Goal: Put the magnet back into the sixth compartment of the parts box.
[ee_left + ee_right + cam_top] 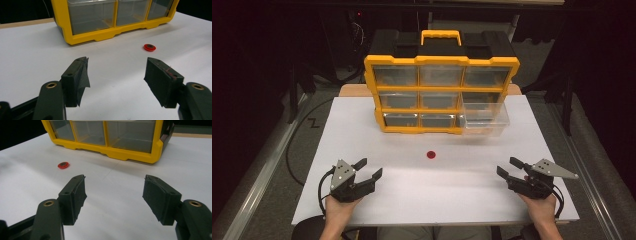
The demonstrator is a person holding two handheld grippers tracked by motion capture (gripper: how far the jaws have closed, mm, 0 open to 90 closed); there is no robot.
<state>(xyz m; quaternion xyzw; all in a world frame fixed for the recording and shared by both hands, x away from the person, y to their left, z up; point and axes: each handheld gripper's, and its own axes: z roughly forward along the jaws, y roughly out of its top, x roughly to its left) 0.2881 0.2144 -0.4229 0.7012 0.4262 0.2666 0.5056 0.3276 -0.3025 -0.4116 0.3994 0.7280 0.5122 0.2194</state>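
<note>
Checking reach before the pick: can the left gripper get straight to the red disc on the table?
Probably yes. The left gripper is open, and bare white table lies between it and the red disc; the yellow organizer stands farther back.

Disc (430,154) mid-table (362,130), before organizer (441,95); drawer (484,119) out at bottom right.
</note>
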